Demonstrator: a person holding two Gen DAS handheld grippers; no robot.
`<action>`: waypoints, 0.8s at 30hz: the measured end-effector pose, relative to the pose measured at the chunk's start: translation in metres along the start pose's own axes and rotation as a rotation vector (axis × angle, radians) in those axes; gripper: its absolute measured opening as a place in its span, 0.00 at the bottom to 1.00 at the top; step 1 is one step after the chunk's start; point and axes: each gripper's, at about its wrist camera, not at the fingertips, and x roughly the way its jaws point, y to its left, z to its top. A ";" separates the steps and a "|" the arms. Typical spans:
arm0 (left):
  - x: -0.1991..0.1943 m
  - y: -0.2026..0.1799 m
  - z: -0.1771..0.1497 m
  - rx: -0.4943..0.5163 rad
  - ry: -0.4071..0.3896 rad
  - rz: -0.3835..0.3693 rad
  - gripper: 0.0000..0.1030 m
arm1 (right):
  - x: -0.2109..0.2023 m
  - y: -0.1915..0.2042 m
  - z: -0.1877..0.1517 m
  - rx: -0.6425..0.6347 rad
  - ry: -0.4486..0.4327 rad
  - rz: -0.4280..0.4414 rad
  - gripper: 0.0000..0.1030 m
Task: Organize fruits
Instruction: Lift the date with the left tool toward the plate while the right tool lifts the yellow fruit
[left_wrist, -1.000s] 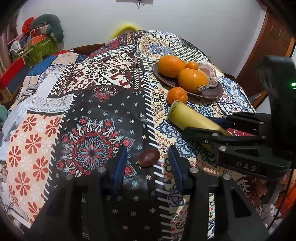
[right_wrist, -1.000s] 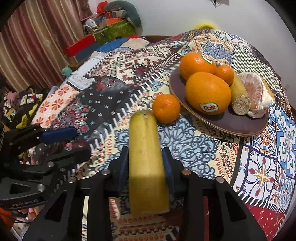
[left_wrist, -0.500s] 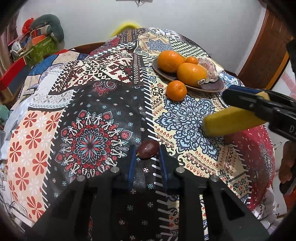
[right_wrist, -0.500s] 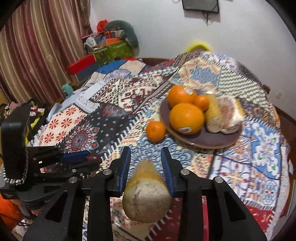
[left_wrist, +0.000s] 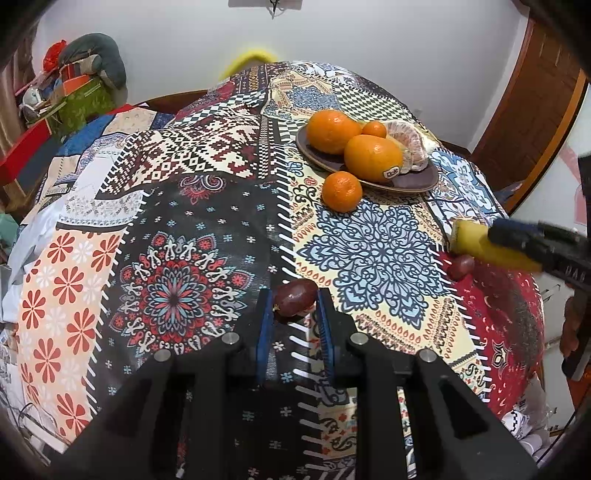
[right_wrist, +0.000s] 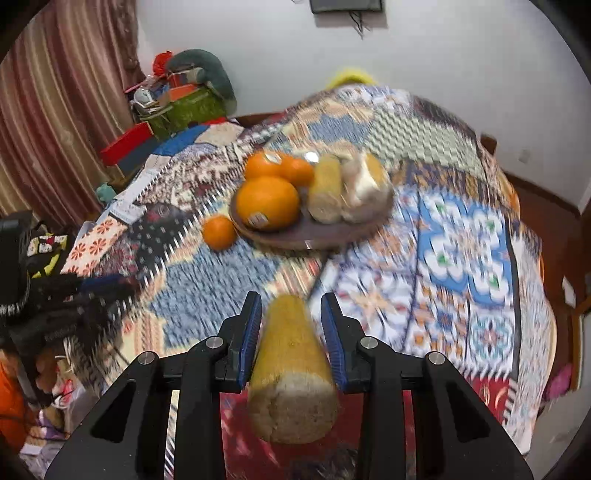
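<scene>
Left gripper (left_wrist: 294, 308): blue pads clamped on a dark red grape (left_wrist: 295, 302) at the fingertips, low over the patchwork tablecloth (left_wrist: 177, 236).
Right gripper (right_wrist: 291, 325): pads closed on a yellow banana piece (right_wrist: 291, 365), held above the table; the cut, pale end faces the camera.
Banana piece from the left view (left_wrist: 491, 245): yellow, tip pointing toward the plate, out at the right side of the cloth.
Grape look: oval, glossy, maroon, with a small stem end toward the left pad.
Second grape (left_wrist: 460, 266): lies on the cloth just below the held banana tip, near the red patch.
Plate (left_wrist: 413, 181): brown, shallow, at the far right of the table; it holds two large oranges (left_wrist: 373, 157), one with a sticker, a small mandarin (left_wrist: 373, 129), a peeled citrus (left_wrist: 410, 142) and, in the right view, another banana piece (right_wrist: 325, 192).
Loose mandarin (left_wrist: 341, 191): on the cloth, just beside the plate's near rim.
In the way: the loose mandarin sits between the left gripper and the plate.
Edges: the cloth drops off close on the right; a wooden door (left_wrist: 532, 103) stands past it.
Open room: a wide stretch of bare cloth spreads left and ahead of the left gripper.
Background: boxes and a stuffed bundle (left_wrist: 81, 85) against the wall at far left.
Right view: blurred, fine detail unclear.
</scene>
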 end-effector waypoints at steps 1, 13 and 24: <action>0.000 -0.001 0.000 0.001 0.002 -0.003 0.23 | 0.000 -0.004 -0.006 0.005 0.011 0.000 0.24; -0.002 -0.018 0.003 0.028 -0.009 -0.023 0.23 | 0.001 -0.014 -0.026 -0.006 0.088 -0.026 0.36; -0.004 -0.017 0.004 0.025 -0.015 -0.027 0.23 | 0.018 -0.013 -0.033 0.040 0.058 -0.014 0.33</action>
